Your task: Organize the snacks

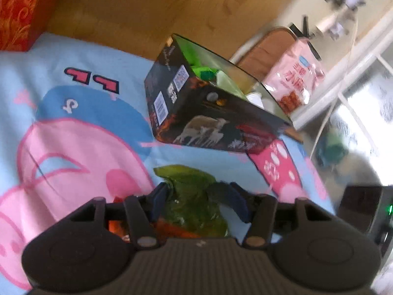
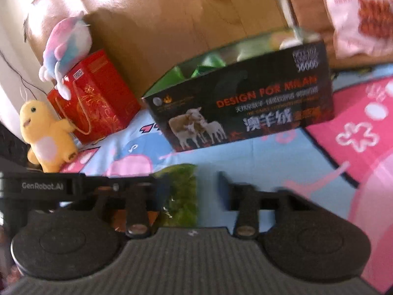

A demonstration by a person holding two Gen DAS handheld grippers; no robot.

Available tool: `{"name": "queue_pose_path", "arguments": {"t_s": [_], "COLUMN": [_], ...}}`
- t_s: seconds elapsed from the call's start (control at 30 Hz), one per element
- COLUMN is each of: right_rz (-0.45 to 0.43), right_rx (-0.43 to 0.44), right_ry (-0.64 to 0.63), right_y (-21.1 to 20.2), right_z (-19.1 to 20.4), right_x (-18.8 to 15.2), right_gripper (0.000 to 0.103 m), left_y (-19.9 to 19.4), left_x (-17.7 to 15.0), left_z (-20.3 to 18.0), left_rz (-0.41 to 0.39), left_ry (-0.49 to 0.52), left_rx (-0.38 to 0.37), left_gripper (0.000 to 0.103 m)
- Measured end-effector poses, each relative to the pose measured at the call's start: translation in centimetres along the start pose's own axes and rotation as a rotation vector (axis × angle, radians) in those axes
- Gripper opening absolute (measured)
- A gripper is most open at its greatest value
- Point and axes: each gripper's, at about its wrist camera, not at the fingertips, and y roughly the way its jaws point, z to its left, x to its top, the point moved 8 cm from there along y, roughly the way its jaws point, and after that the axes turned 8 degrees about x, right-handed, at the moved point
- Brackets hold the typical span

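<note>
Snack bag (image 1: 194, 196): green packet, lower centre of the left wrist view, lying on the blanket (image 1: 73, 113) in front of the box; print too blurred to read.
Left gripper (image 1: 200, 200): partly open; blue fingers sit on either side of the green bag. Firm pad pressure cannot be confirmed.
Right gripper (image 2: 195, 191): partly open; the same green bag (image 2: 181, 194) lies against the left finger, with a clear gap to the right finger. Not clamped.
Placement rationale: both grippers flank one crumpled bag, judged to be a two-handed pick-up for transfer into the box.
Box (image 2: 245, 113): black, open-topped, mid frame, resting on the blanket against the wooden board (image 2: 172, 19); green packets already inside, so it is judged to be the collection container.
Box text: "DESIGN FOR MAAN" (last word blurred), Chinese characters "澳羊绒", sheep picture; barcodes on the end face.
Pink bag (image 1: 292, 78): upper right, behind the box; red Chinese print, unreadable.
Gripper marking: "GenRobot.AI" (image 2: 43, 185), left edge of the right wrist view.
Red bag (image 2: 95, 98): left, gold pattern, with plush toys (image 2: 46, 135) leaning on it.
</note>
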Motion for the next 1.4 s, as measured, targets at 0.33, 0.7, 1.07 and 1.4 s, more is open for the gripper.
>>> {"name": "queue_pose_path", "arguments": {"t_s": [0.33,0.7,1.07,1.4], "right_rz": [-0.104,-0.136,-0.144,-0.141], "right_rx": [-0.026,-0.151,-0.011,0.032], "right_ry": [0.009,0.035,0.126,0.15], "right_y": [-5.9,-9.9,-10.7,-10.6], "right_z": [-1.2,-4.9,-5.9,-5.9], "right_x": [-1.2,-2.4,-2.8,-2.4], "right_gripper": [0.009,0.012,0.025,0.015], "left_y": [2.1,1.5,2.0,2.3], "left_x": [-2.4,-4.7,-5.6,-5.1], "left_z": [-5.7,-8.7,-9.4,-9.1], "left_rz": [0.049,0.017,0.054,0.002], "left_ry": [0.072,0.173,0.163,0.165], "left_rx": [-0.071,0.017,-0.035,-0.035], "left_gripper": [0.055,0.069,0.052,0.045]}}
